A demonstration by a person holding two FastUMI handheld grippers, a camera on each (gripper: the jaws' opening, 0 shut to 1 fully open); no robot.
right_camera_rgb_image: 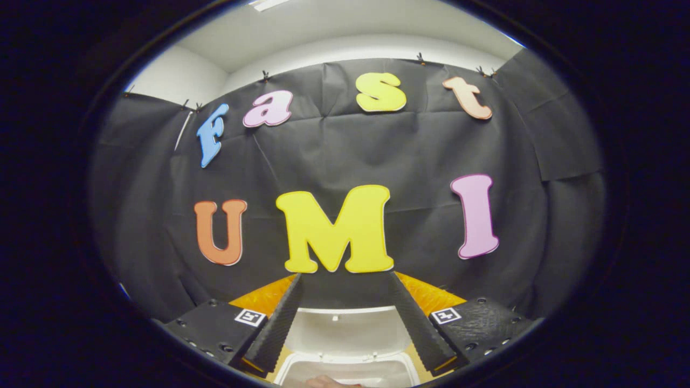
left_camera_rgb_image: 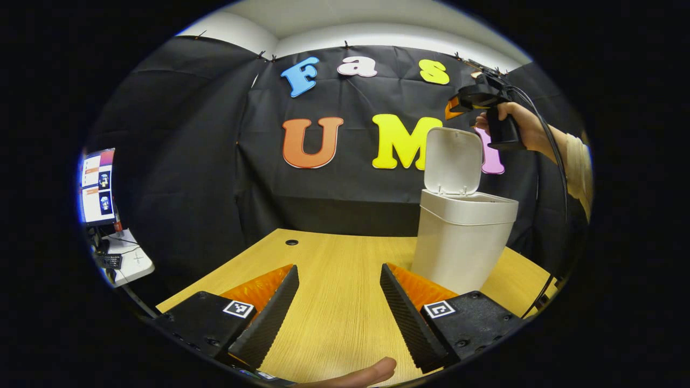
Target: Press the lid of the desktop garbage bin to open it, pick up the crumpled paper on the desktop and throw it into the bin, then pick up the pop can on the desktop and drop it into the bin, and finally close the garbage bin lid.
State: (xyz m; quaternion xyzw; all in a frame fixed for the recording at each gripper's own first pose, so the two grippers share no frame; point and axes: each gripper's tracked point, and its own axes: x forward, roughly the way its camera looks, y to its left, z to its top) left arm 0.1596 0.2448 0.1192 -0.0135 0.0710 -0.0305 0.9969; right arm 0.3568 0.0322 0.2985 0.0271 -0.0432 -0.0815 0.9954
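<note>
Two grippers are seen spread and empty. The right gripper [right_camera_rgb_image: 345, 323] is held directly above the upright lid [right_camera_rgb_image: 347, 331] of the garbage bin [left_camera_rgb_image: 463, 237]; the left gripper [left_camera_rgb_image: 338, 318] is kept low over the desk [left_camera_rgb_image: 334, 258].

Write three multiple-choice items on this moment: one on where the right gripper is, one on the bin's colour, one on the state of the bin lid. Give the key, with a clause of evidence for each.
1. Where is the right gripper?
A. Lying on the wooden table
B. Held up in the air above the open bin
C. Inside the bin

2. What colour is the garbage bin?
A. White
B. Blue
C. Red

3. What state is the bin lid in?
A. Shut flat
B. Taken off and lying on the table
C. Open, standing upright on its hinge

Key:
1 B: the left gripper view shows a hand holding it high beside the raised lid, and the right gripper view looks down past its fingers into the bin's mouth.
2 A: body and lid are both white against the dark cloth.
3 C: the lid stands up from the back rim, leaving the mouth uncovered.
</note>
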